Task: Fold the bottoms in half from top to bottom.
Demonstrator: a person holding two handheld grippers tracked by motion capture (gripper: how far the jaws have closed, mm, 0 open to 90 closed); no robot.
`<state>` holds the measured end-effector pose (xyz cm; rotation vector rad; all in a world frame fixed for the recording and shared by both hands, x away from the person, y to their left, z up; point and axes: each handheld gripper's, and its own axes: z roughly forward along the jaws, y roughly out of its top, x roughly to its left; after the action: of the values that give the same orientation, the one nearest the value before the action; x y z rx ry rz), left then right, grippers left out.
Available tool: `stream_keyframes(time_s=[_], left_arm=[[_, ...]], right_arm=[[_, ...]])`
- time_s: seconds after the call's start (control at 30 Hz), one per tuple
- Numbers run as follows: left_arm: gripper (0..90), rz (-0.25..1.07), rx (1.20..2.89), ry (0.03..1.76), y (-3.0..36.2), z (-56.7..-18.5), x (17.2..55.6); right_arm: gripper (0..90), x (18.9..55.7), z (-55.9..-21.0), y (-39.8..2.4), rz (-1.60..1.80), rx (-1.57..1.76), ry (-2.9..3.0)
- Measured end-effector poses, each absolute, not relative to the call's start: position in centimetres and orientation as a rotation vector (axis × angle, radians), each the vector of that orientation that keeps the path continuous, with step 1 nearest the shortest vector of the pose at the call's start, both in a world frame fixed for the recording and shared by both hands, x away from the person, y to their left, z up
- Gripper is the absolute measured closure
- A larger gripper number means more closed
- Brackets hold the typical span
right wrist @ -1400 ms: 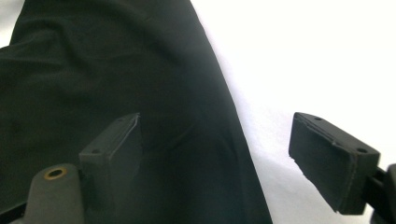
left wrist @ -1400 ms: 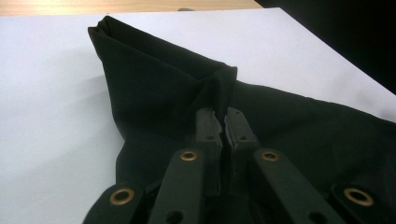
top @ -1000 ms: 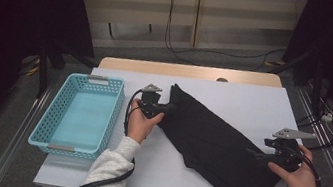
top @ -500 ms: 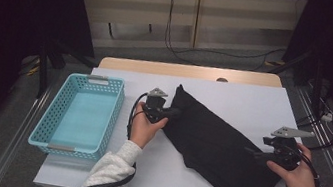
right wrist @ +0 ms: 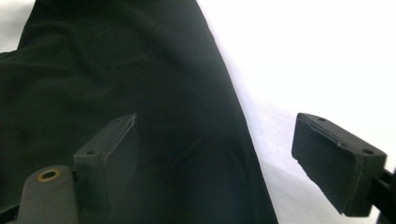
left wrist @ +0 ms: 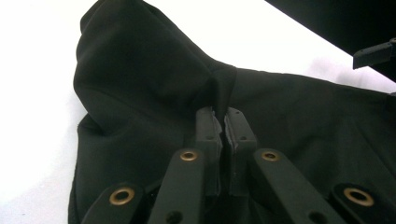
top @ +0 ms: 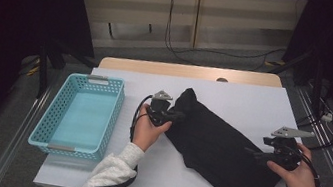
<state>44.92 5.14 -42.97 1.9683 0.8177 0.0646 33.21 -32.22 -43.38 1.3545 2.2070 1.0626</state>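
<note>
Black cloth [top: 221, 150] lies slantwise across the white table [top: 254, 100], right of the blue basket [top: 79, 114]. Soft and limp, it will likely sag and bunch, so corners suit best. Left gripper [left wrist: 225, 122] pinches its upper fold; right gripper [right wrist: 217, 158] straddles the lower edge, jaws apart.

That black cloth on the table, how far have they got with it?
Early on. The black cloth lies spread across the white table. The left gripper has pinched a fold at one end. The right gripper hangs open over the other end, not gripping. The blue basket has nothing in it.
</note>
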Motion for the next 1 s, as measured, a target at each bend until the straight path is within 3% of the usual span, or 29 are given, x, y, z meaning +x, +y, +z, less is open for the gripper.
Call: stream_keyframes(time_s=[1.0], left_arm=[[86.2, 0.009, 1.972, 0.78, 3.9, -42.5, 44.1]], right_arm=[[15.3, 33.1, -43.3, -32.2, 1.065, 1.351, 2.207]])
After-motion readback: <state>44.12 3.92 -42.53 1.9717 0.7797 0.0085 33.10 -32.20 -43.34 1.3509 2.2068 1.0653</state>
